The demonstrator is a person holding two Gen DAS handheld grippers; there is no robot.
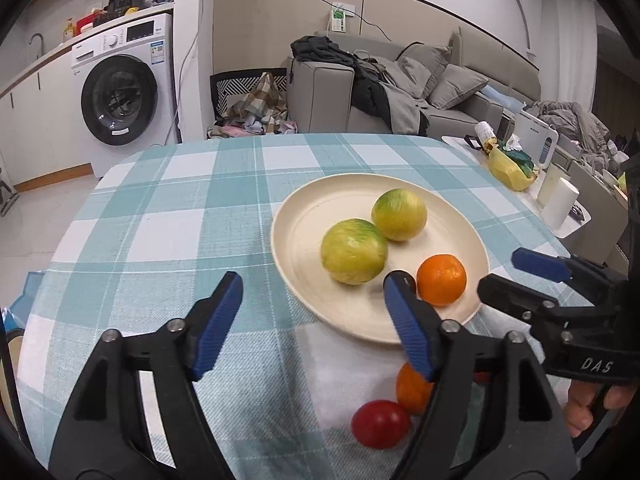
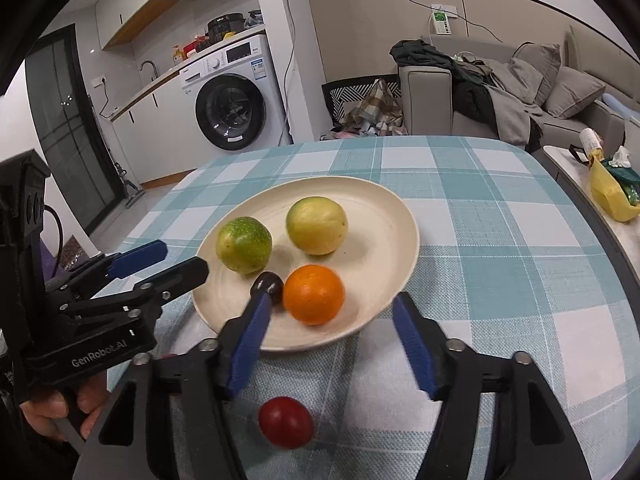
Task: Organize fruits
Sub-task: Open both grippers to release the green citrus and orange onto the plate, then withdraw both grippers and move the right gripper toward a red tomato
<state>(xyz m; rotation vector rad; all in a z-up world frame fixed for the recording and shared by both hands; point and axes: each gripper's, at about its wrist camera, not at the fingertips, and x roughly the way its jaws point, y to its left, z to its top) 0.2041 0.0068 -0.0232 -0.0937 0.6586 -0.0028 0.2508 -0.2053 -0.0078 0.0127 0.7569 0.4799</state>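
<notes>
A cream plate (image 1: 308,216) (image 2: 384,216) on the checked tablecloth holds two yellow-green fruits (image 1: 354,250) (image 1: 399,214) (image 2: 244,245) (image 2: 317,225), an orange (image 1: 441,279) (image 2: 314,294) and a small dark fruit (image 2: 269,285). A red fruit (image 1: 381,424) (image 2: 285,422) and a second orange (image 1: 412,390) lie on the cloth in front of the plate. My left gripper (image 1: 314,292) is open and empty over the plate's near left edge; it also shows in the right wrist view (image 2: 176,258). My right gripper (image 2: 330,304) is open, straddling the orange on the plate; it also shows in the left wrist view (image 1: 500,268).
A side table at the right holds a yellow bag (image 1: 508,168) (image 2: 612,196), white cups (image 1: 560,200) and a kettle (image 1: 536,144). A sofa with clothes (image 1: 384,80) and a washing machine (image 1: 120,88) stand beyond the table's far edge.
</notes>
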